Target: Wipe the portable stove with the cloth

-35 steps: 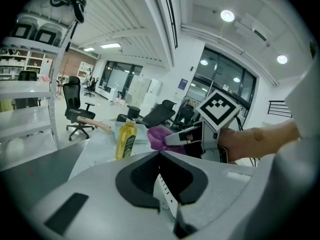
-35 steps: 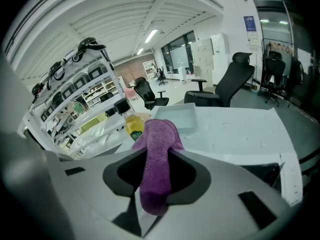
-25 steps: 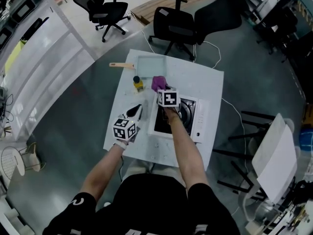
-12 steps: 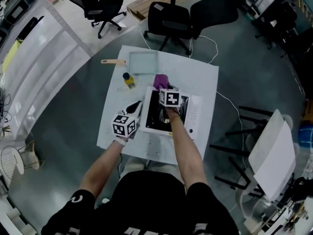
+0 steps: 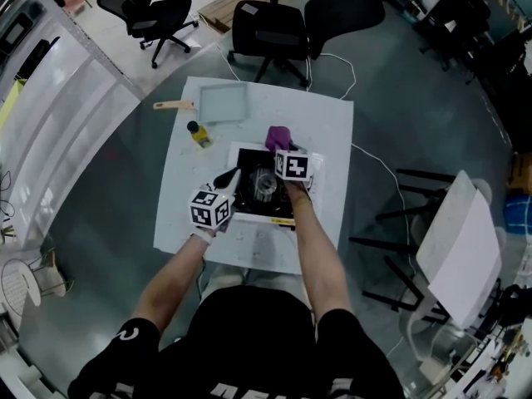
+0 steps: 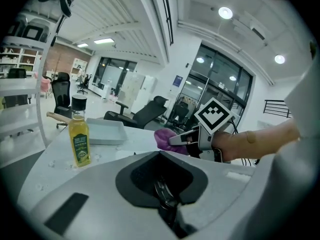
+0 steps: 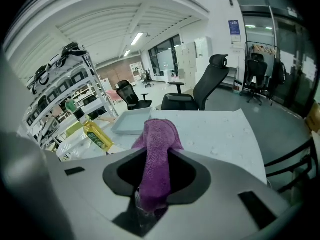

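Note:
The portable stove (image 5: 264, 188), black on top with a white body, sits mid-table. A purple cloth (image 5: 278, 137) hangs over the stove's far edge, with my right gripper (image 5: 284, 150) shut on it. In the right gripper view the cloth (image 7: 157, 151) drapes out of that gripper (image 7: 150, 204) and hides the pads. My left gripper (image 5: 226, 179) rests at the stove's left edge with its jaws together and nothing seen between them. In the left gripper view, beyond my left gripper (image 6: 167, 209), the right gripper (image 6: 187, 138) and the cloth (image 6: 167, 139) show across the table.
A yellow oil bottle (image 5: 198, 134) stands left of the stove on the white table (image 5: 332, 131). A pale tray (image 5: 223, 102) with a wooden handle (image 5: 173, 105) lies at the far left. Office chairs (image 5: 266, 32) stand behind the table, and a white chair (image 5: 457, 260) to the right.
Both grippers have shifted to the right, away from the oil bottle. The cloth has gone with the right gripper from the stove's far left corner along its far edge.

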Available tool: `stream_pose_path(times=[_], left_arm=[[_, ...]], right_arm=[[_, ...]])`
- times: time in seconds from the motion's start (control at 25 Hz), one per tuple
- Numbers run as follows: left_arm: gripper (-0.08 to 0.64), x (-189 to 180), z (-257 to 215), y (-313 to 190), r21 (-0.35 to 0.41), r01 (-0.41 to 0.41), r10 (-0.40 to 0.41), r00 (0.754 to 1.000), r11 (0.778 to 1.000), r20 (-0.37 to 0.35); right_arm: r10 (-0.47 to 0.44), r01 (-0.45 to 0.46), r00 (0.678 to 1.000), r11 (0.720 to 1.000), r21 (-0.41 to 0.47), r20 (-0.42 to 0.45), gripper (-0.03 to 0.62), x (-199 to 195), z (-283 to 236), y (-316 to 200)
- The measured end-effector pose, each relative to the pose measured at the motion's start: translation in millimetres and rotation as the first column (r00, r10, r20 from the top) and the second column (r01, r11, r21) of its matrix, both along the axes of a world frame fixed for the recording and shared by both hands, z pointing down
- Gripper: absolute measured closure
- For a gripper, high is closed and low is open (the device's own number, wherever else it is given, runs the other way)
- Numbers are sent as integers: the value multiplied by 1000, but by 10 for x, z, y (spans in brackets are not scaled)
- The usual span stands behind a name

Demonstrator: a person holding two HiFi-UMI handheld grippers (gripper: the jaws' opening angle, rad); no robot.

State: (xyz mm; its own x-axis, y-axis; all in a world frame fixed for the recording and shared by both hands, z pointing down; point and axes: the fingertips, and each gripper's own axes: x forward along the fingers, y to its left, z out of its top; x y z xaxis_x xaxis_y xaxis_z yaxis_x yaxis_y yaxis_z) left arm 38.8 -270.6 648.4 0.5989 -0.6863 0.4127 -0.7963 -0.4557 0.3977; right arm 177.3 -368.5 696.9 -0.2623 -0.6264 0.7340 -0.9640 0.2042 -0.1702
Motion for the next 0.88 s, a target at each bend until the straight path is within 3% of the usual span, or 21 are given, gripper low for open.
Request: stream_pose_path(times=[0.24,0.48,0.68,0.88], left_arm=[[561,262,-6,72,3,-31,31,1000,1000,0],[561,374,-65,134,14,-39,39,999,999,10],[561,471,-86,182,17,-46,46,999,999,10],[561,664,-61,271,14,-77,77,997,997,8]], right_arm=[[15,-15,1000,1000,5,8,487,275,-52,60],[28,-31,999,996,82,47,487,358,-389,13],[63,-63,998,993,97,-4,486,766,-430,95],[85,-83,994,996,44,-63,486,1144,-154,356]])
